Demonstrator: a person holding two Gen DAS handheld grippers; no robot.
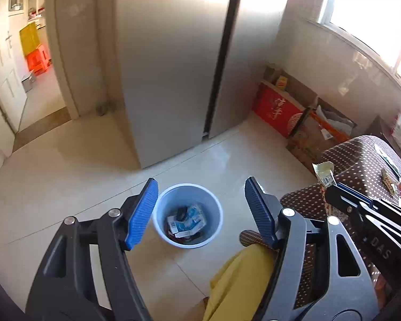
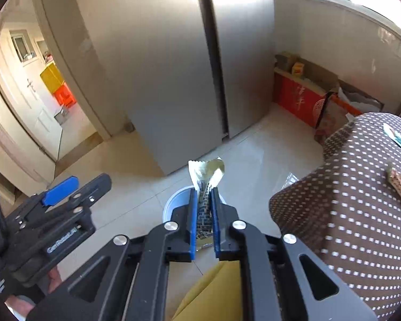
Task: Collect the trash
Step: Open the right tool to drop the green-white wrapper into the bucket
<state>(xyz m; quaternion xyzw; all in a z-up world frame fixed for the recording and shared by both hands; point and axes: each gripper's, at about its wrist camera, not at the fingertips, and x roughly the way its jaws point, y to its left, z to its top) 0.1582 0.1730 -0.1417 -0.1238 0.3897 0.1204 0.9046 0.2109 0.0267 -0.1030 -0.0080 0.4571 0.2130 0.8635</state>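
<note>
A white waste bin (image 1: pixel 187 215) stands on the tiled floor with several wrappers (image 1: pixel 185 220) lying in it. My left gripper (image 1: pixel 200 200) hangs above it, open, with nothing between its blue pads. My right gripper (image 2: pixel 203 214) is shut on a silvery snack wrapper (image 2: pixel 205 176) that sticks up past its fingertips; the same wrapper (image 1: pixel 324 172) shows at the right of the left wrist view. In the right wrist view the bin (image 2: pixel 173 203) lies just beyond and below the fingers, mostly hidden by them. More wrappers (image 2: pixel 399 184) lie on the dotted brown tablecloth (image 2: pixel 355 200).
A tall grey refrigerator (image 1: pixel 179 67) stands behind the bin. A red box (image 1: pixel 276 111) and open cartons (image 1: pixel 328 128) line the wall under the window. An open doorway (image 1: pixel 37 61) is at the left. A yellow trouser leg (image 1: pixel 240 281) is below the grippers.
</note>
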